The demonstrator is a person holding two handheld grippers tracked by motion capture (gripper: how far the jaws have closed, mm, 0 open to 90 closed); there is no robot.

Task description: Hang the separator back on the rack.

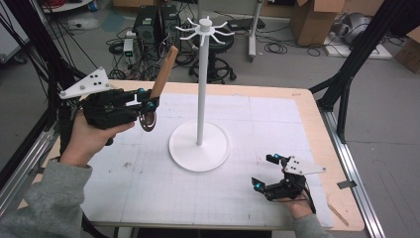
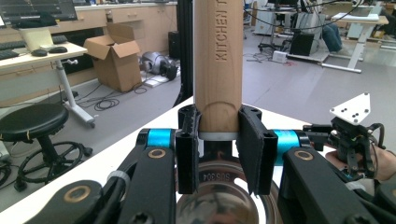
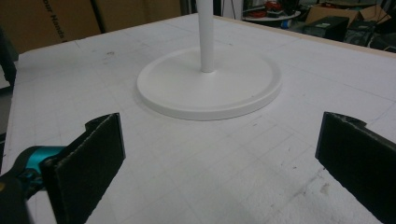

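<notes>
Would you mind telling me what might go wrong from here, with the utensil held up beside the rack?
1. The left hand-held gripper clamps the utensil at the bottom of its wooden handle, just above the metal head, so the long handle could pivot or slip between the pads.
2. The tilted handle is near the rack pole; a bump might rock the stand.
3. The right hand-held gripper rests open, not steadying the base.

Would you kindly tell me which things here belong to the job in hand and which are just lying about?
In the job:
- wooden-handled utensil, gripped by the left claw
- white hook stand
- right claw, open, resting on the table

Lying about:
- cardboard box
- black stool
- floor cables
</notes>
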